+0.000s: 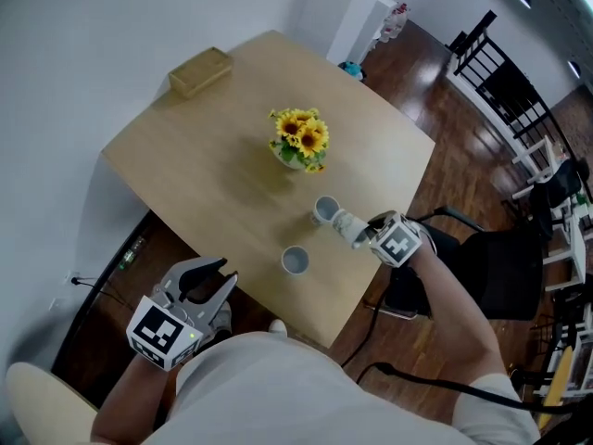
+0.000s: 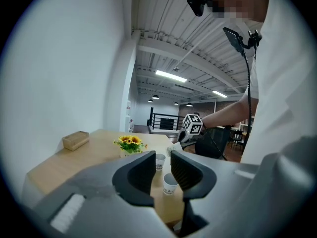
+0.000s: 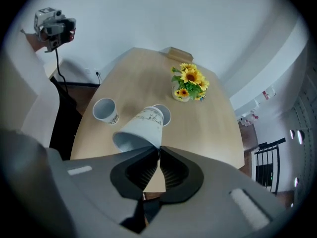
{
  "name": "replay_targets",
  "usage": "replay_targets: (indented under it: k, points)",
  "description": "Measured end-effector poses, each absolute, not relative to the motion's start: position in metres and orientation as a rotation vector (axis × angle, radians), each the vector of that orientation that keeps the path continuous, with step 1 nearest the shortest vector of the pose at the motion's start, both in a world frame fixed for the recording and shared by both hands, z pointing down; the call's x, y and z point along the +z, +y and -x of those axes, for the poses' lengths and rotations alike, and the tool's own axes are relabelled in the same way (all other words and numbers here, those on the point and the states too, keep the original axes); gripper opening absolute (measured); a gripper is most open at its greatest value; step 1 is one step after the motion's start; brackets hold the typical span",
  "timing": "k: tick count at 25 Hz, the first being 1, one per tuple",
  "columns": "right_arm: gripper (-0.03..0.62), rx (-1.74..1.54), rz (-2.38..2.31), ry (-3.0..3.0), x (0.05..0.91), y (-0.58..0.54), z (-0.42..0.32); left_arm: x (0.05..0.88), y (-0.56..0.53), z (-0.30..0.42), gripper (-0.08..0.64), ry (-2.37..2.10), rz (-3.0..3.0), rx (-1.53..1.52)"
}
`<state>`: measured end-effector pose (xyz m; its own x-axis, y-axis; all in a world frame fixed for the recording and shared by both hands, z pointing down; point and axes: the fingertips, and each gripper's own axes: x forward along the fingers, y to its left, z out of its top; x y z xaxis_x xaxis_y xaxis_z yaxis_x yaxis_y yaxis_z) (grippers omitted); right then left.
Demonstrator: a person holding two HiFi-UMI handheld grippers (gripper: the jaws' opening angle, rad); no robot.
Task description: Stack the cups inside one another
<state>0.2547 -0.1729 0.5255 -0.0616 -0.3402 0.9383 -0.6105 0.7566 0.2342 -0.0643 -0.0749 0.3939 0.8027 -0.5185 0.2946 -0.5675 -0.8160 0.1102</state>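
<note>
White shirt cloth (image 1: 278, 387) fills the bottom of the head view, closest of all. Past it, the right gripper (image 3: 159, 150) has its two jaws squeezed together on the rim of a white paper cup with small dark print (image 3: 141, 128). This cup is tipped on its side above the light wooden table (image 1: 185, 165), with its open mouth turned back toward the gripper.

Just behind it stands a second white paper cup (image 3: 166, 114), upright on the table. A third white paper cup (image 3: 105, 110) stands upright near the table's edge, a little apart from the other two.

The left gripper (image 2: 163, 165) is off the table's edge, close to the person. Its jaws are apart and hold nothing.

Further back sit yellow sunflowers in a small pot (image 1: 298, 142). A tan wooden box (image 1: 200, 70) lies at the far corner. A dark wooden floor (image 1: 463, 156) lies around the table.
</note>
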Motion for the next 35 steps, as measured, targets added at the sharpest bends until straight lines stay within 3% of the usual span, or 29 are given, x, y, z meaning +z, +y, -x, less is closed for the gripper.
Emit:
replay_targets:
  k: [18,22,35]
  points:
    - [0.021,0.277,-0.314,-1.403,0.551,-0.212,-0.226,0.410,-0.095,0.118,0.104,-0.887,-2.756,0.369]
    - [0.021,0.155,-0.280,-1.259,0.546,-0.235,-0.234,0.417,-0.100,0.127,0.104,-0.867,-2.760,0.387]
    - [0.023,0.024,-0.065,-1.158,0.566,-0.256,-0.219,0.387,-0.119,0.085,0.115,-0.641,-2.925,0.395]
